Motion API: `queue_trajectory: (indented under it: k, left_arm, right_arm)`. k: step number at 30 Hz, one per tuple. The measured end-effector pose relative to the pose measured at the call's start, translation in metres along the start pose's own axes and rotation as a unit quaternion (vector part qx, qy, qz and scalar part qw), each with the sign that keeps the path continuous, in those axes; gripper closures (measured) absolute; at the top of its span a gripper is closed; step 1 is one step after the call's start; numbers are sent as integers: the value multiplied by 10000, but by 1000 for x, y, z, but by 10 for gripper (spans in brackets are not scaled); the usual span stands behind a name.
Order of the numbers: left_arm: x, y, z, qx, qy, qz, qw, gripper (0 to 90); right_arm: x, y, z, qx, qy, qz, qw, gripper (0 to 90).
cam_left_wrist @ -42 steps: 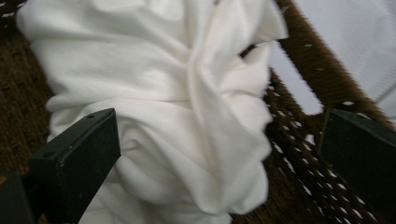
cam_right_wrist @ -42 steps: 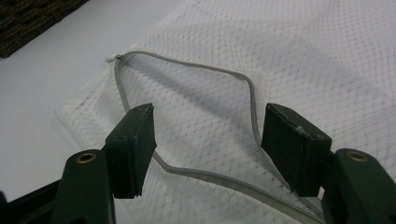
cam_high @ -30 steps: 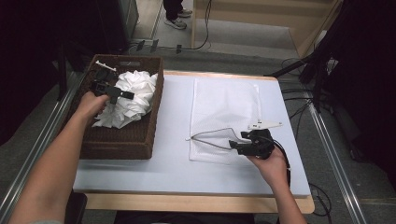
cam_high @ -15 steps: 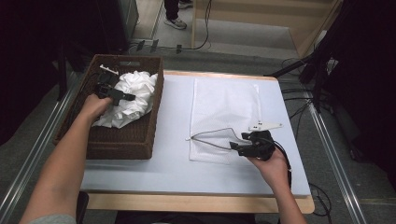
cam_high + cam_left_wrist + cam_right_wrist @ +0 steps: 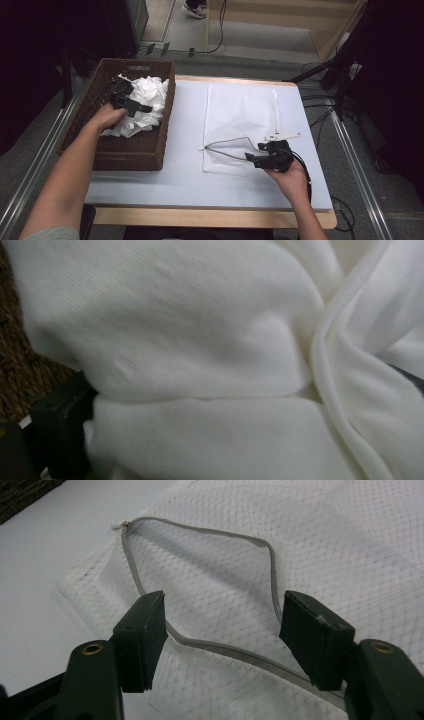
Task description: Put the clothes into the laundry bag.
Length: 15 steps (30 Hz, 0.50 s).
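Left tool (image 5: 142, 108) sunk deeper into white cloth (image 5: 145, 102) — basket (image 5: 135, 150) walls around

White table (image 5: 150, 185), wicker basket (image 5: 131, 150), mesh bag (image 5: 240, 115)

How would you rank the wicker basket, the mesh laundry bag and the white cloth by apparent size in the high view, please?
1. wicker basket: largest.
2. mesh laundry bag: a little smaller, though close.
3. white cloth: smallest; it lies bunched inside the basket, so partly hidden.
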<state>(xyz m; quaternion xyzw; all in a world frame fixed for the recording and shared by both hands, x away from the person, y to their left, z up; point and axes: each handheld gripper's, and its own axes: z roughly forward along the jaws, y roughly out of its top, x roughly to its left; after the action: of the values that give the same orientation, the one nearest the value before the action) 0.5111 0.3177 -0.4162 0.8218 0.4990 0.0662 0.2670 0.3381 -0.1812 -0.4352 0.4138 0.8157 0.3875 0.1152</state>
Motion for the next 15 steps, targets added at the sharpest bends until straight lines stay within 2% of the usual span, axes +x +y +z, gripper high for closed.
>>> queue_trajectory:
  k: [3,5,6,8,9,10,12,15]
  left_arm:
    - [-6,6,1,217,88,-34,9997,0]
    - [-11,7,4,144,301,-114,9994,0]
    - [-12,7,5,113,366,-60,9992,0]
    - [-9,8,6,148,309,-100,9994,0]
    - [-5,8,6,155,234,-213,9994,0]
    - [-3,8,6,116,190,-235,9995,0]
    - [-1,7,9,72,247,-301,9992,0]
    - [3,6,12,21,289,-554,9980,0]
  right_arm:
    - [0,1,2,16,13,-16,10000,364]
    - [0,2,3,16,13,-19,10000,363]
    - [1,2,4,26,30,-33,10000,364]
    - [1,3,4,24,39,-42,10000,363]
    - [1,3,4,32,43,-46,10000,363]
    - [1,2,4,36,52,-62,10000,364]
    - [1,2,3,37,46,-55,10000,363]
    - [1,2,2,7,39,-41,10000,364]
